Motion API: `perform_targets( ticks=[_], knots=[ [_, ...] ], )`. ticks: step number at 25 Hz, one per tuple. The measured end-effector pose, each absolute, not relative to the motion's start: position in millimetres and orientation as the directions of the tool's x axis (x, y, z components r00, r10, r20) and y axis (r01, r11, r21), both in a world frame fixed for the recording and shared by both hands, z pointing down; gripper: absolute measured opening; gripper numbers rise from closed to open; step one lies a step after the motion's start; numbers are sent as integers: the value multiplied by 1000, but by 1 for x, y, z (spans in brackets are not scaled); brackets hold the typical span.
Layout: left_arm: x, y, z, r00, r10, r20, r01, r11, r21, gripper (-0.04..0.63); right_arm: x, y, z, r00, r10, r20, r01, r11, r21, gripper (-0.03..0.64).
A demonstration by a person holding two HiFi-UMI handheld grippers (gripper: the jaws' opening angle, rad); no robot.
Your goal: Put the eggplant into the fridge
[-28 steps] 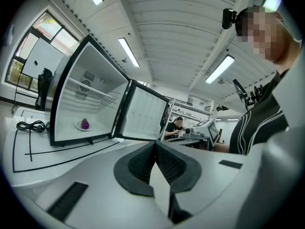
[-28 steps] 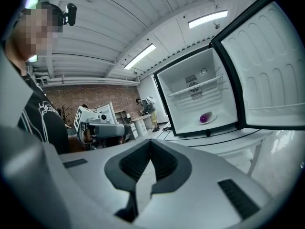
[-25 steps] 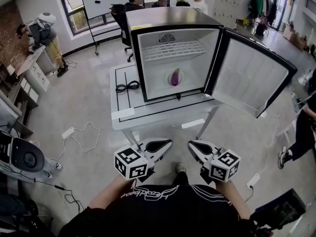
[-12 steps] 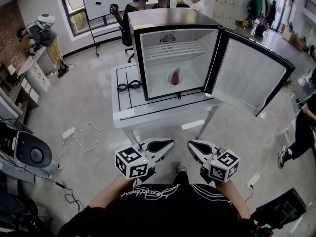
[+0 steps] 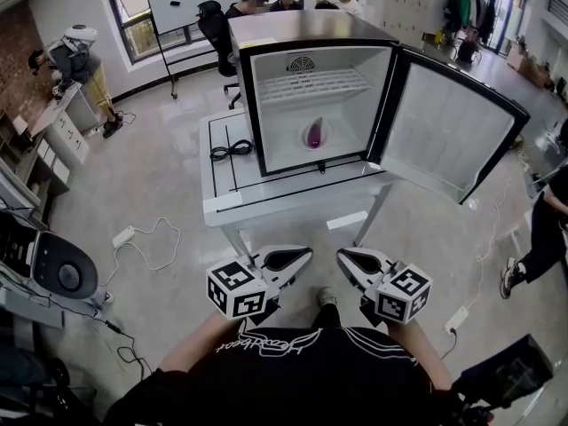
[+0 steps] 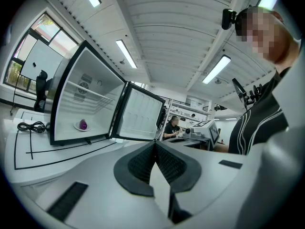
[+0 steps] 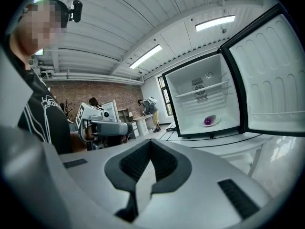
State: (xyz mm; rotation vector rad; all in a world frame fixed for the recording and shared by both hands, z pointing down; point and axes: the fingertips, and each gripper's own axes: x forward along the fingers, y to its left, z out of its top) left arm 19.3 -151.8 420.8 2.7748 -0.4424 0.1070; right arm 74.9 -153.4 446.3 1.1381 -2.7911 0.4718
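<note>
A small fridge point(image 5: 266, 34) stands on a white table point(image 5: 217, 185), its door point(image 5: 453, 136) swung wide to the right. A purple eggplant point(image 5: 316, 134) lies on a white plate on the fridge floor; it also shows as the eggplant point(image 6: 83, 124) in the left gripper view and the eggplant point(image 7: 208, 121) in the right gripper view. My left gripper point(image 5: 297, 257) and right gripper point(image 5: 351, 260) hang side by side near my chest, well short of the table. Both are shut with nothing between the pads.
A black cable point(image 5: 229, 155) lies coiled on the table left of the fridge. A wire shelf point(image 5: 311, 85) spans the fridge's upper part. People sit behind the fridge and one stands at the right edge. Cords and a power strip point(image 5: 122, 238) lie on the floor at left.
The view has shifted slightly; both grippers hold the same place and stay shut. The people behind the fridge have moved a little.
</note>
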Motion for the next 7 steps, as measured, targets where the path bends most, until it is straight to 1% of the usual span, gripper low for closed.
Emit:
perform_targets(
  ticks=[7],
  knots=[
    [20,-149,419,949,-290,124,-314,-898,307,8,74,-151,444,-721,-664,199,-693,680,-242,6]
  ],
)
